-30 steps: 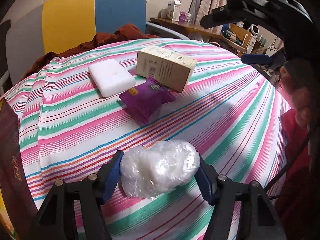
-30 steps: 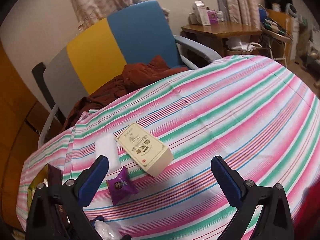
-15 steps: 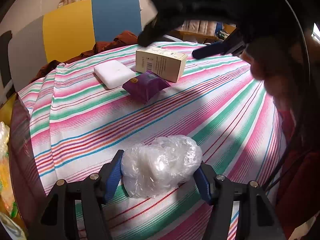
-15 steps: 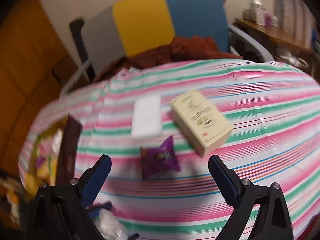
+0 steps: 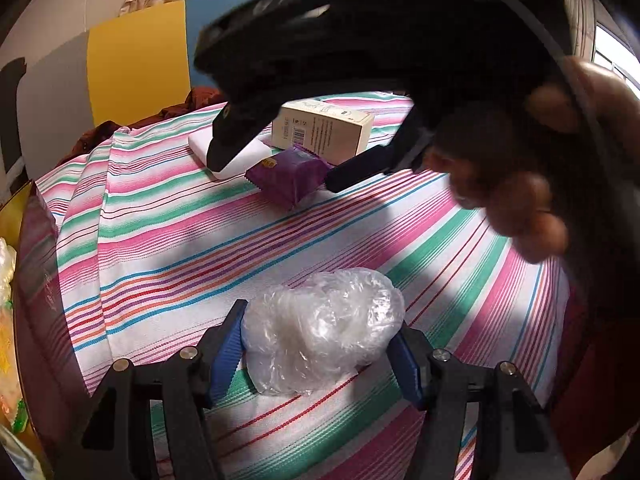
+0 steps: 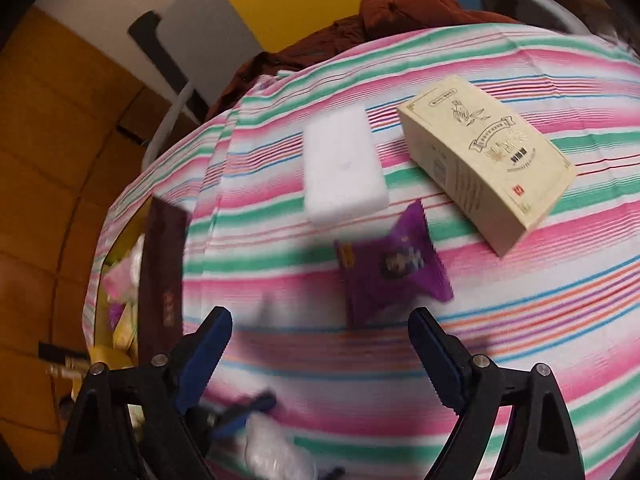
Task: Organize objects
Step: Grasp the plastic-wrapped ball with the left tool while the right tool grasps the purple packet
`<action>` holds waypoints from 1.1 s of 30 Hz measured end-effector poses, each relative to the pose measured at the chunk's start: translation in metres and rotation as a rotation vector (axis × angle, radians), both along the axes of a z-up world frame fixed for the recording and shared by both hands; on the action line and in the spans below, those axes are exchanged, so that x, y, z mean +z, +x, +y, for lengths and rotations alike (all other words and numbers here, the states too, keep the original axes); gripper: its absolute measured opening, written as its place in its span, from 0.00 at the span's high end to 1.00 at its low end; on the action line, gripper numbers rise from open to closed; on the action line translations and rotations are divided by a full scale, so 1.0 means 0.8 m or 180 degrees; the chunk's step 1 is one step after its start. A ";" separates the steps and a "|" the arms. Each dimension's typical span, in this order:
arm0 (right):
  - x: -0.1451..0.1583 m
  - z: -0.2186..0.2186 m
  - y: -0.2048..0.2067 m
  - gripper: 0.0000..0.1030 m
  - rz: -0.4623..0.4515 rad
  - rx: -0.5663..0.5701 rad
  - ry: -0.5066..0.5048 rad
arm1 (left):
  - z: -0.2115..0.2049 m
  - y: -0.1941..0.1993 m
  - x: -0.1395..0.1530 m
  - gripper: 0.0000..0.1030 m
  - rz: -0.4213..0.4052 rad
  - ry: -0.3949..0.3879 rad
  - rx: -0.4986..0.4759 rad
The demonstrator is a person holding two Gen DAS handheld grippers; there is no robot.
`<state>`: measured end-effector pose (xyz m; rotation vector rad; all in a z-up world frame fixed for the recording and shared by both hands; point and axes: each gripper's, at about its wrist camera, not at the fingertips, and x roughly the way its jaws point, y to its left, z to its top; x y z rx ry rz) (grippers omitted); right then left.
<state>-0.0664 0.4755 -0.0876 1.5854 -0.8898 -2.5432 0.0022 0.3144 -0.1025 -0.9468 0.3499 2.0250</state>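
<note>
Left claw [image 5: 320, 344] has its blue pads [image 5: 224, 354] pressed into both sides of a crumpled clear plastic bundle [image 5: 320, 328], so it's clamped on that, down low over the striped table [image 5: 168, 248]; can't tell if the bundle is lifted or sitting on the cloth. Right claw [image 6: 320, 344] is wide open with nothing in it, hovering just short of the purple snack packet [image 6: 390, 264] and pointed roughly at it. Taking that packet as the landmark: the white block [image 6: 342, 172] lies just beyond it and a bit to the left, the cream carton [image 6: 488, 156] just beyond it to the right, both nearly touching it, and the plastic bundle is well on the near side of it. Off the table's left edge from the packet there's a dark-sided box [image 6: 164, 276] with colourful odds and ends in it, which I'd guess is where stuff goes. So my read is we're mid-sort: bundle in hand, packet lined up as the next pick. Next move probably wants the right claw lowered so the packet sits between the pads, then closed gently, since it's a soft crinkly thing, without nudging the block or carton.
</note>
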 end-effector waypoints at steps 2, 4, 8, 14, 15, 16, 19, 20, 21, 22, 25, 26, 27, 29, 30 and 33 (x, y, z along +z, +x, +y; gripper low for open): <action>-0.008 0.008 -0.007 0.12 -0.0050 -0.0116 0.0024 | -0.001 -0.002 0.000 0.36 -0.0026 0.0028 -0.0001; -0.008 0.019 -0.011 0.14 -0.0023 -0.0228 0.0021 | -0.001 -0.003 0.000 0.36 -0.0041 0.0045 -0.0001; -0.005 0.030 -0.015 0.35 -0.0027 -0.0325 0.0287 | 0.000 -0.003 0.000 0.36 -0.0041 0.0046 -0.0002; 0.000 0.021 -0.019 0.41 -0.0021 -0.0195 0.0506 | 0.001 -0.003 0.000 0.36 -0.0032 0.0039 -0.0001; 0.000 0.017 -0.021 0.41 -0.0021 -0.0161 0.0573 | 0.001 -0.003 0.000 0.36 -0.0024 0.0033 0.0000; -0.001 0.014 -0.022 0.41 -0.0034 -0.0140 0.0627 | 0.002 -0.002 0.000 0.36 -0.0015 0.0026 0.0001; -0.006 0.004 -0.027 0.63 -0.0120 -0.0049 0.0947 | 0.004 -0.001 0.001 0.36 0.0005 0.0005 0.0003; -0.005 0.004 -0.027 0.63 -0.0122 -0.0026 0.0976 | 0.002 -0.001 0.001 0.36 0.0008 0.0003 0.0003; -0.005 0.003 -0.026 0.64 -0.0120 0.0007 0.0949 | 0.003 -0.001 0.001 0.36 0.0013 -0.0002 0.0004; -0.003 0.002 -0.025 0.65 -0.0118 0.0051 0.0962 | 0.002 0.000 0.001 0.36 0.0019 -0.0005 0.0006; 0.000 -0.008 -0.025 0.65 -0.0133 0.0193 0.0978 | 0.002 0.001 0.000 0.37 0.0052 -0.0029 0.0013; 0.002 -0.013 -0.023 0.65 -0.0119 0.0282 0.0974 | 0.002 0.001 0.001 0.37 0.0060 -0.0031 0.0019; 0.005 -0.018 -0.021 0.65 -0.0094 0.0365 0.0985 | 0.001 0.001 0.001 0.38 0.0059 -0.0027 0.0030; 0.010 -0.023 -0.020 0.65 -0.0070 0.0434 0.1013 | -0.002 0.000 0.002 0.39 0.0024 -0.0015 0.0033; 0.010 -0.020 -0.020 0.65 -0.0093 0.0421 0.1029 | -0.002 0.000 0.003 0.39 0.0015 -0.0020 0.0039; 0.009 -0.011 -0.017 0.65 -0.0142 0.0362 0.1040 | 0.001 0.008 0.007 0.40 0.0068 -0.0135 0.0015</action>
